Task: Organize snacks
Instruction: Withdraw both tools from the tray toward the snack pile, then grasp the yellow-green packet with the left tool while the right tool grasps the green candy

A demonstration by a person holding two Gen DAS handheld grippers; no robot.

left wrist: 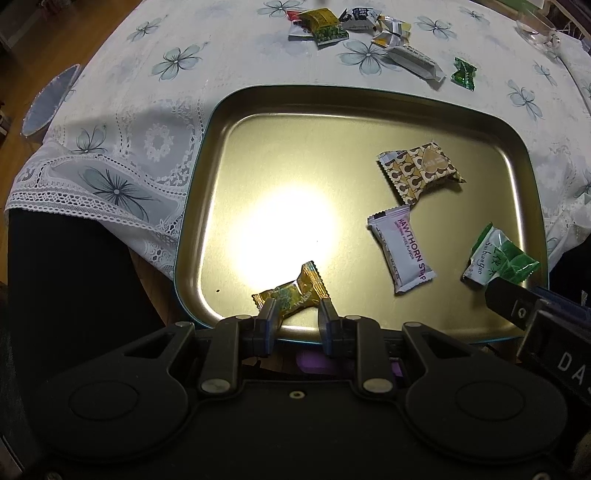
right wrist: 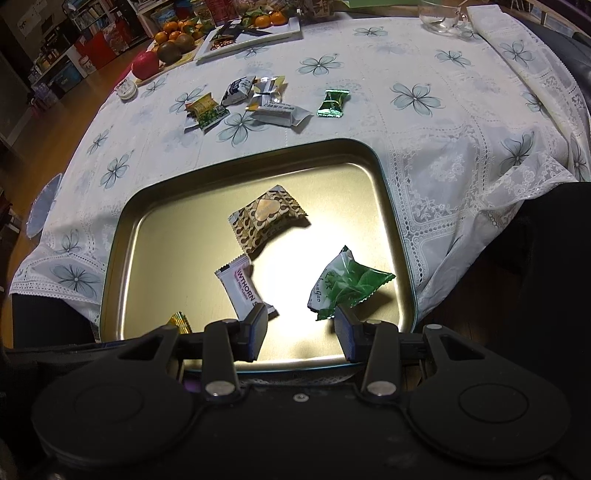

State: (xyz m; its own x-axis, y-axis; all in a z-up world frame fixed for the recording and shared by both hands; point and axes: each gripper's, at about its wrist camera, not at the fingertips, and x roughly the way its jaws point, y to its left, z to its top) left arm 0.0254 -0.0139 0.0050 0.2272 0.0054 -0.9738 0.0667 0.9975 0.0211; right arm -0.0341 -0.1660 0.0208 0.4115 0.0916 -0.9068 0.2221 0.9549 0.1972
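Note:
A gold metal tray (left wrist: pixel 229 122) (right wrist: pixel 147 199) lies on the floral tablecloth. In it lie a brown patterned snack (left wrist: pixel 419 171) (right wrist: pixel 267 218), a white Hawthorn strip (left wrist: pixel 400 247) (right wrist: pixel 242 290), a green-and-white packet (left wrist: pixel 498 258) (right wrist: pixel 345 284) and a yellow candy (left wrist: pixel 291 291) (right wrist: pixel 179 321). My left gripper (left wrist: pixel 297 314) is open, its fingers apart on either side of the yellow candy at the tray's near edge. My right gripper (right wrist: pixel 301 325) is open and empty above the tray's near edge, beside the green-and-white packet.
Several loose snacks (left wrist: pixel 354 29) (right wrist: pixel 251 99) lie on the cloth beyond the tray, with a small green candy (left wrist: pixel 463 74) (right wrist: pixel 334 103) to their right. A fruit platter (right wrist: pixel 173 40), a white tray (right wrist: pixel 255 33) and a glass cup (right wrist: pixel 441 16) stand at the far edge.

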